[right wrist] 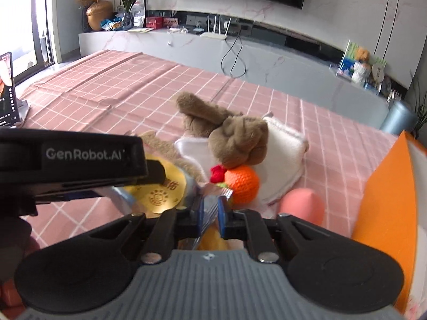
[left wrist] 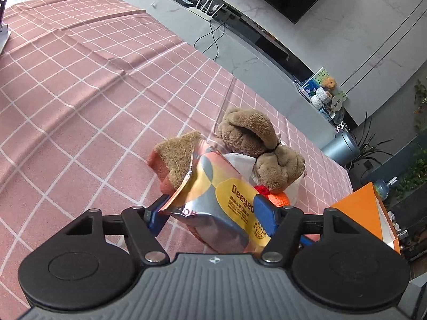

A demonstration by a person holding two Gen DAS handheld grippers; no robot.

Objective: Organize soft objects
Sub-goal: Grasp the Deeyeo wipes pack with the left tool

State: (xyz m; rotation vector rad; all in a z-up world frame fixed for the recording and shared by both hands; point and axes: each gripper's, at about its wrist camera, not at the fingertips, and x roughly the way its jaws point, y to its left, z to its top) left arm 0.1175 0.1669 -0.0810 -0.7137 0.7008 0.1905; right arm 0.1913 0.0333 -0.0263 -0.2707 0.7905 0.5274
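My left gripper is shut on a shiny foil packet with a yellow label, held above the pink checked cloth. My right gripper is shut on the same packet's crimped end; the packet's yellow label shows to its left. Just beyond lie a brown plush dog, a white cloth pad, an orange crocheted ball with a red tuft and a coir scrub pad. A pink egg-shaped sponge lies at right.
An orange box stands at the right edge of the table. The left gripper's black body crosses the right wrist view. A phone on a stand sits at far left. A grey TV bench runs behind the table.
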